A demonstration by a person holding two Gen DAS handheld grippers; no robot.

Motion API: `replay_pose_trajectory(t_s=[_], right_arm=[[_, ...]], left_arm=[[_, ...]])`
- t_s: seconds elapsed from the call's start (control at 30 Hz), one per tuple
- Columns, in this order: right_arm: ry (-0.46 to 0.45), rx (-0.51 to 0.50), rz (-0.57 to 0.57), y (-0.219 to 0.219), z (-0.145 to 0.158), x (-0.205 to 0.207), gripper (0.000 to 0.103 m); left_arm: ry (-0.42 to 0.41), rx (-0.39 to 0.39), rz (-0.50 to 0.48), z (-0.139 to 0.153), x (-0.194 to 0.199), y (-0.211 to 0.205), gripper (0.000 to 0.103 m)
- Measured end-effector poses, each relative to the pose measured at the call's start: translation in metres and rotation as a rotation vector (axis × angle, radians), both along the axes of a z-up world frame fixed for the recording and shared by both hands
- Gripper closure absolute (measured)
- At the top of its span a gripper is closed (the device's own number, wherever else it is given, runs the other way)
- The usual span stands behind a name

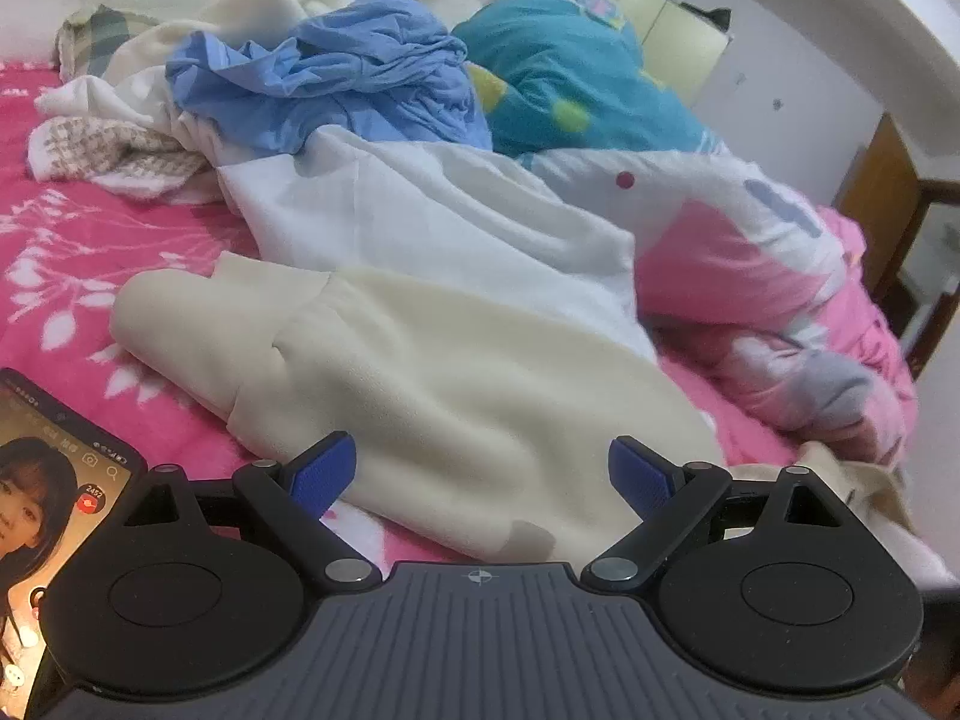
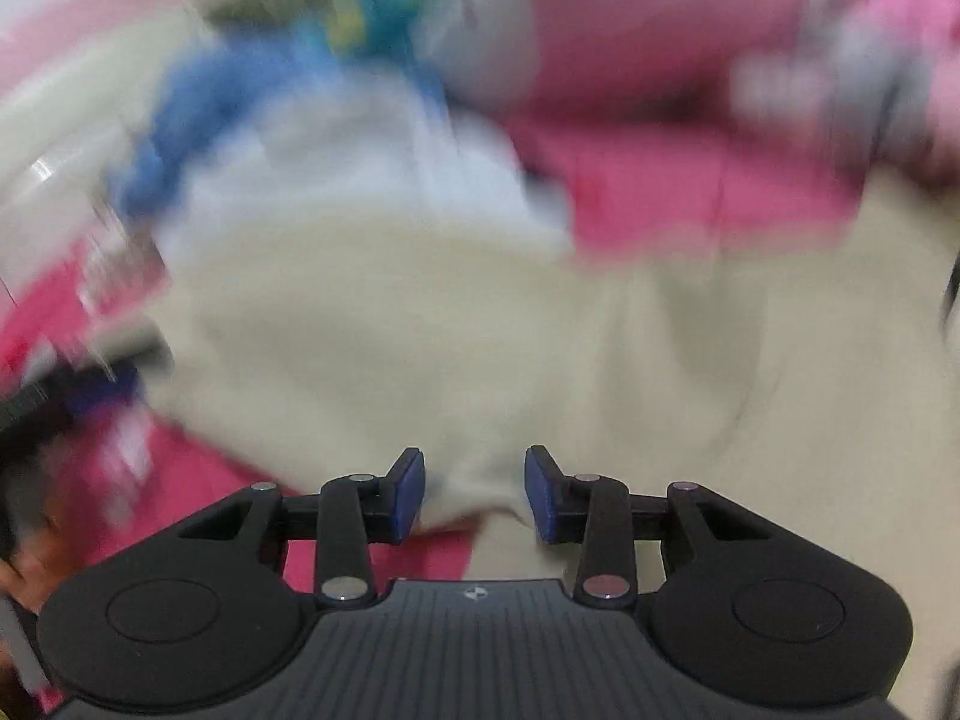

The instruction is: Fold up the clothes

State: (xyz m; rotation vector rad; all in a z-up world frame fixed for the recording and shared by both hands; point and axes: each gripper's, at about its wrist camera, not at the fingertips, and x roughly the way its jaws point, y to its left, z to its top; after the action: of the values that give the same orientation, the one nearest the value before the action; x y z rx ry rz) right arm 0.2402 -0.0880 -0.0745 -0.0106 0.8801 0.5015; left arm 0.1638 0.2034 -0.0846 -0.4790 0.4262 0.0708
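Now | left gripper [image 1: 482, 474]: fingers spread wide, released, low centre over cream garment [image 1: 420, 384] | right gripper [image 2: 474, 495]: fingers apart astride cream garment's [image 2: 456, 324] edge, blurred.

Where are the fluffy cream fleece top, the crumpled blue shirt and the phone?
Fluffy cream fleece top [image 1: 456, 384]: left wrist view, middle of its body.
Crumpled blue shirt [image 1: 348, 66]: left wrist view, top folds.
Phone [image 1: 54, 480]: left wrist view, lit screen.

- Bare pink bedspread [image 1: 72, 252] lies free left of the cream garment [image 1: 420, 396].
- A clothes heap [image 1: 336, 78] blocks behind it.
- A phone [image 1: 54, 492] crowds the near-left corner.
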Motion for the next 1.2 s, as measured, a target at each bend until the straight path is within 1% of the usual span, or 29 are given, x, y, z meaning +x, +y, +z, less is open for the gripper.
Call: replay_pose_trajectory(t_s=[0.07,0.1,0.17,0.27,0.33,0.43,0.47,0.53,0.63,0.73,0.8,0.87,0.97,1.03,1.1,1.2], right_arm=[[-0.054,0.002,-0.022,0.004,0.001,-0.006,0.064],[-0.055,0.001,-0.036,0.006,0.007,-0.008,0.064],[-0.085,0.042,-0.042,0.003,0.019,-0.018,0.064],[-0.142,0.061,-0.063,-0.009,0.034,-0.037,0.064],[-0.160,0.077,-0.089,-0.018,0.036,-0.045,0.064],[-0.126,0.078,-0.170,-0.032,0.027,-0.046,0.064],[-0.095,0.102,-0.200,-0.038,0.025,-0.047,0.064],[-0.071,0.172,-0.235,-0.051,0.025,-0.056,0.064],[-0.082,0.216,-0.279,-0.071,0.034,-0.078,0.064],[-0.131,0.208,-0.330,-0.096,0.050,-0.099,0.064],[-0.172,0.192,-0.360,-0.113,0.060,-0.109,0.064],[-0.205,0.168,-0.387,-0.130,0.067,-0.114,0.064],[-0.211,0.125,-0.413,-0.146,0.072,-0.102,0.064],[-0.203,0.101,-0.395,-0.147,0.074,-0.083,0.065],[-0.196,0.081,-0.367,-0.144,0.074,-0.055,0.065],[-0.184,0.051,-0.336,-0.141,0.069,-0.003,0.065]], left_arm=[[0.001,0.004,0.004,-0.001,0.000,0.000,0.011],[-0.001,0.003,0.005,0.000,0.000,0.001,0.011],[-0.004,0.004,0.007,0.000,-0.001,0.001,0.011],[-0.008,0.011,0.011,0.002,-0.001,0.000,0.011],[-0.010,0.019,0.019,0.003,-0.001,-0.001,0.011],[-0.026,0.036,0.028,0.005,-0.004,-0.003,0.011],[-0.035,0.041,0.029,0.006,-0.006,-0.004,0.011],[-0.063,0.051,0.025,0.009,-0.010,-0.005,0.011],[-0.110,0.074,0.014,0.013,-0.015,-0.008,0.011],[-0.153,0.106,-0.027,0.020,-0.022,-0.017,0.010],[-0.181,0.119,-0.087,0.024,-0.028,-0.028,0.009],[-0.189,0.149,-0.170,0.030,-0.027,-0.049,0.009],[-0.173,0.220,-0.273,0.037,-0.014,-0.089,0.009],[-0.151,0.254,-0.341,0.038,0.001,-0.113,0.009],[-0.103,0.252,-0.345,0.030,0.015,-0.118,0.009],[-0.027,0.246,-0.343,0.018,0.035,-0.124,0.010]])
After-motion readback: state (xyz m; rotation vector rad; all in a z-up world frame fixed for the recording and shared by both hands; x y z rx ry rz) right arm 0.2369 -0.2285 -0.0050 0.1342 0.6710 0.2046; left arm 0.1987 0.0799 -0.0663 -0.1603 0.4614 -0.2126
